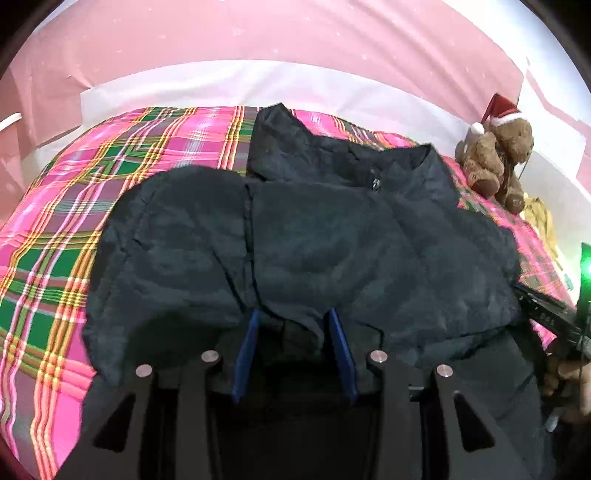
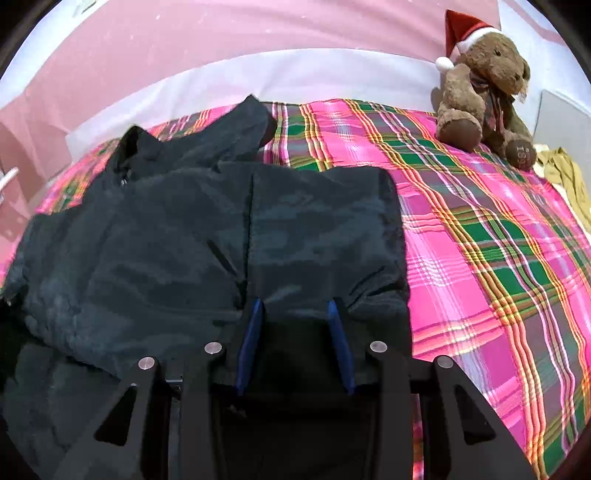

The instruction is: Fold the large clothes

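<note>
Mid-fold: 2 claws, left gripper (image 1: 291,321) and right gripper (image 2: 295,310), each pinch the near hem of the dark padded nylon jacket (image 1: 314,236) on the pink plaid bedspread (image 2: 480,240); next, carry it far toward the collar

Black jacket (image 2: 207,236) spread on plaid bedspread (image 2: 480,236); teddy bear (image 2: 484,92) at far corner

I count one dark jacket (image 1: 314,240), one plaid bedcover (image 1: 74,229) under it, one brown teddy bear (image 2: 484,92) wearing one Santa hat (image 2: 461,33), two grippers of mine, perhaps one yellowish cloth (image 2: 569,177) at the blurred edge
</note>
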Motion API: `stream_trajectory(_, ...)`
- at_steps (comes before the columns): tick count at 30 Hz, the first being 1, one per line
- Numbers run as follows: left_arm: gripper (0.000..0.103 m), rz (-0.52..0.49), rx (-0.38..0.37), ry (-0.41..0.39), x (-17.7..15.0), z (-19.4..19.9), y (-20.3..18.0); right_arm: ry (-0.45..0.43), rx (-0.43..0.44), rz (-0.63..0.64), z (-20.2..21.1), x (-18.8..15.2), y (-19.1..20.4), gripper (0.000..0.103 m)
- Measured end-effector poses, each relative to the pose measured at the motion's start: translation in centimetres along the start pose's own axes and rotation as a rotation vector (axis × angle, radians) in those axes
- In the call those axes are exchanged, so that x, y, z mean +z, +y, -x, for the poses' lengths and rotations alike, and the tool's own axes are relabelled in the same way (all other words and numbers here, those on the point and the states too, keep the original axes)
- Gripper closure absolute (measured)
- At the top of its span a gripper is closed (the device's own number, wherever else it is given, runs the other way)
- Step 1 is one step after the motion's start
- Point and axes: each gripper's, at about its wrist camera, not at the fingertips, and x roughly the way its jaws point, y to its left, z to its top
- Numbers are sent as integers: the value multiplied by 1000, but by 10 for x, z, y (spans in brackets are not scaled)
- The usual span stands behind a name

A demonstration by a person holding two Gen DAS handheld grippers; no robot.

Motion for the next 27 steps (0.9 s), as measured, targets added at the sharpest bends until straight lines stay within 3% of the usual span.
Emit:
stream_trajectory(2, 62, 8, -22, -34, 7, 15, 3, -25, 6, -3, 13, 6, -2, 65)
stream_trajectory(6, 62, -27, 8, -101, 38, 23, 2, -60, 19, -1, 21, 28, 0, 65)
stream_trajectory(10, 62, -29, 83, -51, 59, -13, 6, -11, -11, 4, -9, 50, -3, 65)
stream_trajectory(15, 61, -39, 109, -1, 45, -48, 8, 62, 0, 5, -41, 47, -10, 65)
stream_trajectory(27, 60, -65, 130, 6, 39, -53, 3, 73, -8, 19, -46, 43, -11, 65)
